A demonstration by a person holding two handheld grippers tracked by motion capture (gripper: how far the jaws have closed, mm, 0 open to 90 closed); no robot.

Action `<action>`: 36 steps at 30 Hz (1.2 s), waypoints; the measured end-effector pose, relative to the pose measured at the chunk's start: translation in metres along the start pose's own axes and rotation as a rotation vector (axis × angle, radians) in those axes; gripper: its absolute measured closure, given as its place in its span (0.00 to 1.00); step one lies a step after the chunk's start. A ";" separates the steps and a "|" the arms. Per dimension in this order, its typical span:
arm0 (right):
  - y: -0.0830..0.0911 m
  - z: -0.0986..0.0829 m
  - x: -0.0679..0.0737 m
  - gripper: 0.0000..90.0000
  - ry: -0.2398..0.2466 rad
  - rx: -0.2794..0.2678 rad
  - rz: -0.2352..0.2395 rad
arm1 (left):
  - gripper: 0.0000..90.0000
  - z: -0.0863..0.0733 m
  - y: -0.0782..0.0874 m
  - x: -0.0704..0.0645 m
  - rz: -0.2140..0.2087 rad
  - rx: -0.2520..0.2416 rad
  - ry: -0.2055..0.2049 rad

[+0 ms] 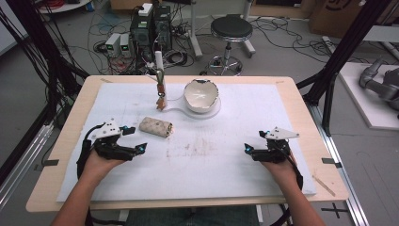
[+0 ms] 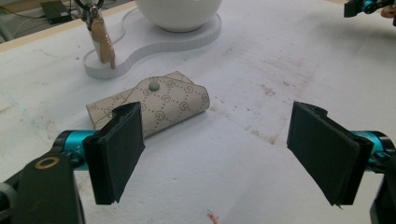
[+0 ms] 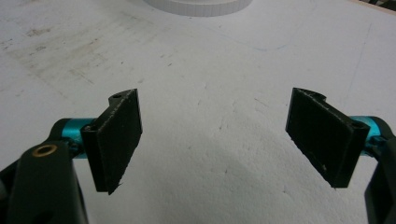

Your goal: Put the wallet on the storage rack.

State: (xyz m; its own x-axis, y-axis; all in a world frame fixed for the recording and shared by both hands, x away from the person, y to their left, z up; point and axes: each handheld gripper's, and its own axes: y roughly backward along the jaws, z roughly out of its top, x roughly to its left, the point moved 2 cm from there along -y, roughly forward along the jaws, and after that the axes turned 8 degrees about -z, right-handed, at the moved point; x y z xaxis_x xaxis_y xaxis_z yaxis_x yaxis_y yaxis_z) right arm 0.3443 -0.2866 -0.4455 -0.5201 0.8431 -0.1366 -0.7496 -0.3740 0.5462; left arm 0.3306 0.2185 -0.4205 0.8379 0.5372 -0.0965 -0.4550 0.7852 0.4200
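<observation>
A beige patterned pouch with a snap button lies on the white foam board, left of centre; in the left gripper view the pouch sits just beyond the left jaw. My left gripper rests on the board near the pouch, open and empty. My right gripper rests at the right side of the board, open, with bare foam between its jaws. A white bowl stands on a white shaped base at the back.
A small brown figure hangs from a stand at the base's left end. The foam board covers most of the wooden table. Behind the table are a stool, computer boxes and cables.
</observation>
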 end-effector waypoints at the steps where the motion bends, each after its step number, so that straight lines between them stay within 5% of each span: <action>1: 0.000 0.000 0.000 0.21 0.000 0.000 0.000 | 0.21 0.000 0.000 0.000 0.000 0.000 0.000; 10: -0.013 0.013 0.009 0.21 0.025 0.006 0.053 | 0.20 -0.009 0.012 -0.003 0.019 0.006 0.005; 22: -0.039 0.046 0.050 0.21 0.143 0.014 0.194 | 0.20 -0.024 0.034 -0.004 0.053 -0.016 0.035; 28: -0.059 0.066 0.065 0.21 0.126 0.007 0.221 | 0.20 -0.027 0.044 0.001 0.077 -0.032 0.054; 36: -0.085 0.099 0.094 0.21 0.161 -0.003 0.250 | 0.20 -0.032 0.045 0.006 0.090 -0.008 0.064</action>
State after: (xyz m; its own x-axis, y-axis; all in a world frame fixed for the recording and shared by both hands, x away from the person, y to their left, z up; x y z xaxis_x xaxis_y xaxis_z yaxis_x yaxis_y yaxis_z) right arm 0.3997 -0.1374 -0.4234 -0.7469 0.6526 -0.1278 -0.5912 -0.5637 0.5768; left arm 0.3053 0.2671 -0.4308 0.7725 0.6243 -0.1162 -0.5304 0.7349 0.4226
